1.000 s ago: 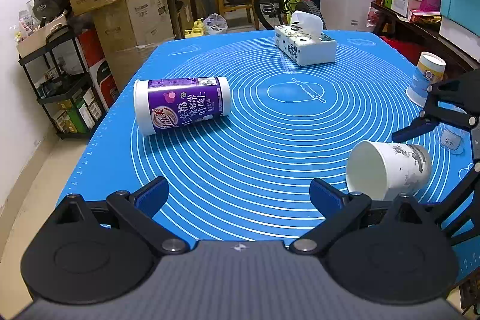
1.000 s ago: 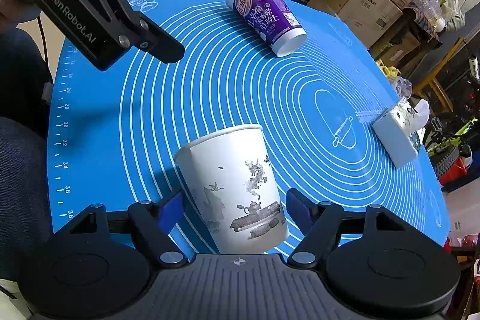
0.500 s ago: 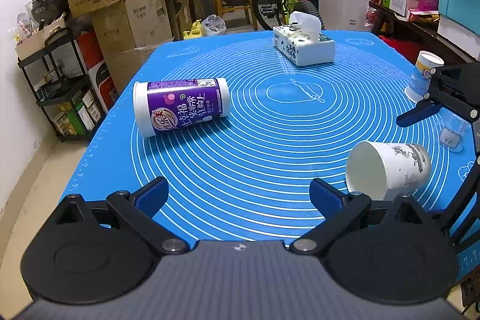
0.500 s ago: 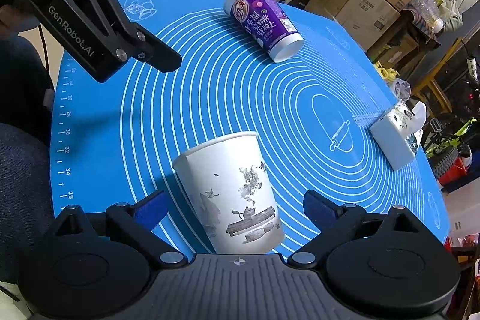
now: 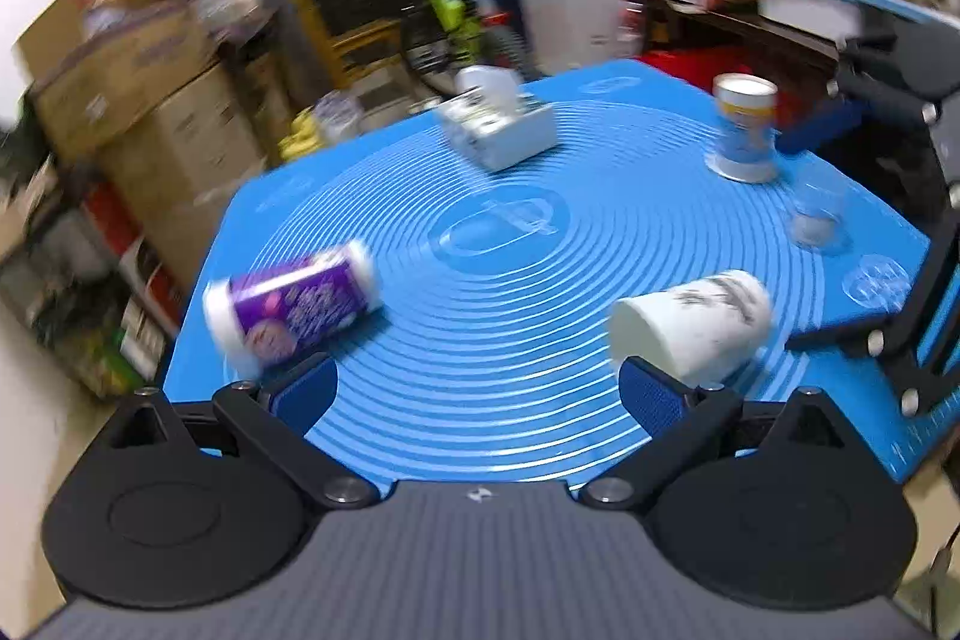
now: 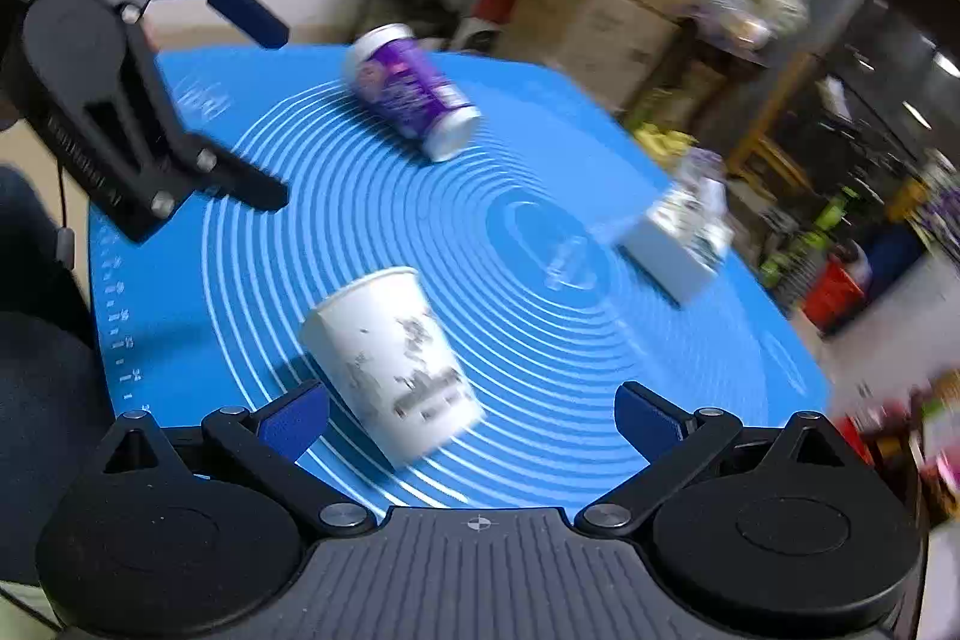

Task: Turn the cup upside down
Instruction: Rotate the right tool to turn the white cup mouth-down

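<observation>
A white paper cup with an ink drawing (image 6: pixel 393 361) lies on its side on the blue mat (image 6: pixel 540 328), its mouth towards the left gripper. It also shows in the left wrist view (image 5: pixel 690 325). My right gripper (image 6: pixel 471 415) is open and empty, just behind the cup's base, not touching it. My left gripper (image 5: pixel 477 394) is open and empty above the mat's near edge; the cup lies beside its right finger (image 5: pixel 651 397). The left gripper also shows in the right wrist view (image 6: pixel 240 100). Both views are blurred by motion.
A purple-labelled canister (image 5: pixel 294 307) lies on its side at the mat's left. A tissue box (image 5: pixel 498 124) stands at the far side. A blue and yellow cup (image 5: pixel 744 130) stands upside down at far right, a small clear glass (image 5: pixel 813 214) near it. Cardboard boxes (image 5: pixel 150 100) stand beyond the table.
The right gripper has opened wide, let go of the white cup and drawn back; the cup now lies free on the mat. Both cameras have swung, blurring the views.
</observation>
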Demonstrator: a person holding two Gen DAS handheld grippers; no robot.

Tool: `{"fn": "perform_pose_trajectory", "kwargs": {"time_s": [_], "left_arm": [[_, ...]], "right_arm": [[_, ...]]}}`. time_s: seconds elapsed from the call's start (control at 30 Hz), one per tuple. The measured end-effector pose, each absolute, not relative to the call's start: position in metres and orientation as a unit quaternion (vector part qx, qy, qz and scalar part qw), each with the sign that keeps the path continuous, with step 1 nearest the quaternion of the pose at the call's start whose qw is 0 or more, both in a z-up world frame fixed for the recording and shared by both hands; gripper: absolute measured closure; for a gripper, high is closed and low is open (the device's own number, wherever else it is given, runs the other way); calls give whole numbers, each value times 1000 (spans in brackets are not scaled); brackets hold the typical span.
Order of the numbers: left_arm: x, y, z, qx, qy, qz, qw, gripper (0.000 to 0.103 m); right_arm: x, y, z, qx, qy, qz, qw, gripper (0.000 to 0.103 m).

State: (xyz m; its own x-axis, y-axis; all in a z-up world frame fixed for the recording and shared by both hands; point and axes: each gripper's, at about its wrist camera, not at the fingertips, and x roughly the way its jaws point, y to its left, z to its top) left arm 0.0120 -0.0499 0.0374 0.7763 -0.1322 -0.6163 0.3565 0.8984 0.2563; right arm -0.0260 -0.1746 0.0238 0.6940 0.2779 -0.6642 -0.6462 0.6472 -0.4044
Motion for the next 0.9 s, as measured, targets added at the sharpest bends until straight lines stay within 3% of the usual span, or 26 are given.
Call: {"fn": "perform_pose_trajectory", "kwargs": {"time_s": [0.27, 0.5, 0.9], "left_arm": [[22, -96, 27, 341, 294, -235, 861, 4], [41, -125, 22, 400, 307, -315, 804, 4], [62, -163, -13, 531, 362, -375, 668, 4]], "right_arm": [[-60, -215, 25, -192, 288, 153, 925, 2], [-83, -242, 12, -95, 309, 101, 941, 2], [-96, -265, -5, -32, 306, 70, 949, 2]]}}
